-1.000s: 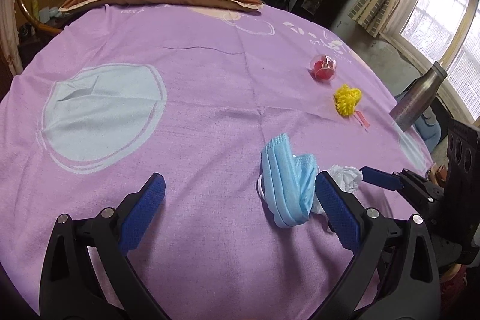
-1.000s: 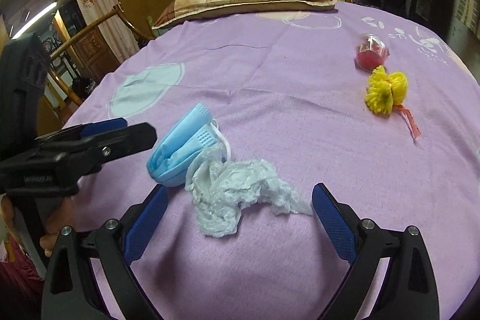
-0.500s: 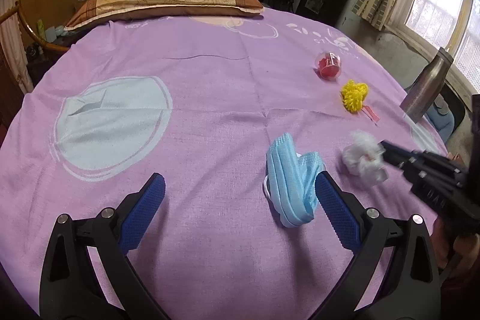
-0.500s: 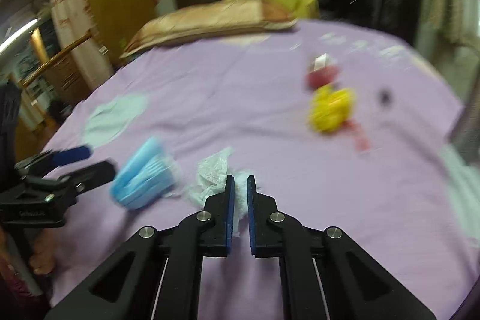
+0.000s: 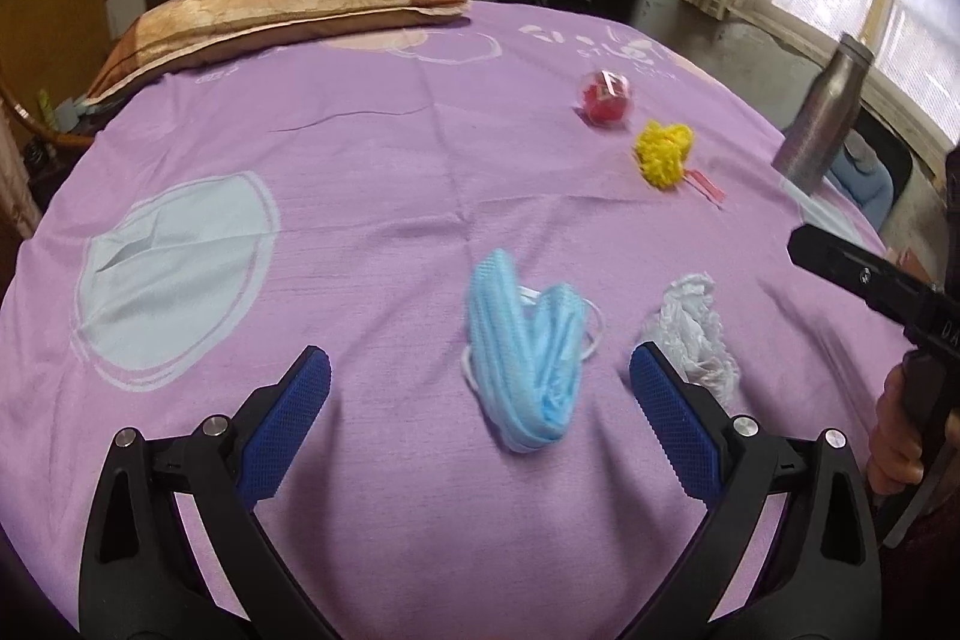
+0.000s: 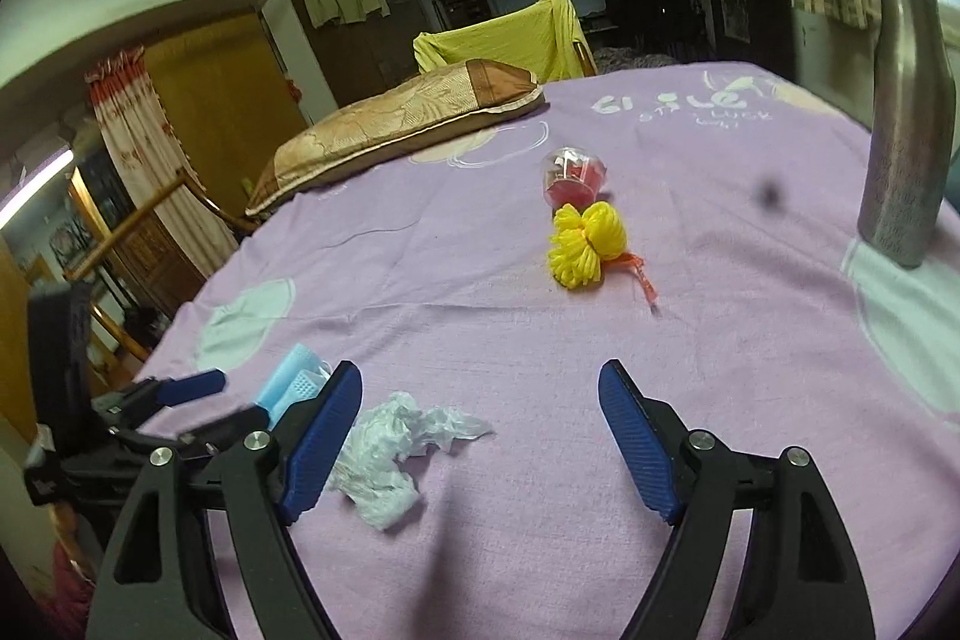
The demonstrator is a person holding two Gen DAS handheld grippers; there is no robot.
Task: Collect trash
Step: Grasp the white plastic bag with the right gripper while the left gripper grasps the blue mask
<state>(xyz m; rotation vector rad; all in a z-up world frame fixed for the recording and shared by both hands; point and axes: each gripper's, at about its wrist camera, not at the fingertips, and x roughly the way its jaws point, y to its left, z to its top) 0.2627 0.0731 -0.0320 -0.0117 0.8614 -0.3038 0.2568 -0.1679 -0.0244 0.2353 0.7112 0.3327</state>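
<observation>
A folded blue face mask (image 5: 528, 364) lies on the purple bedsheet (image 5: 372, 196) between the fingers of my left gripper (image 5: 477, 370), which is open and not touching it. To its right lies a crumpled white tissue (image 5: 690, 334), apart from the mask. In the right wrist view the tissue (image 6: 396, 442) rests on the sheet against the inside of the left finger of my right gripper (image 6: 480, 376). That gripper's jaws are opening and its pads are off the tissue. The mask (image 6: 294, 385) shows just left of that finger.
A yellow pom-pom with an orange ribbon (image 6: 585, 244) and a clear ball with red contents (image 6: 573, 175) lie farther up the bed. A metal bottle (image 6: 906, 130) stands at the right edge. A brown pillow (image 5: 288, 4) lies at the head.
The right gripper shut on the tissue, carried it right, away from the mask, then opened and left it on the sheet. The left gripper shifted, so the mask now lies between its fingers.
</observation>
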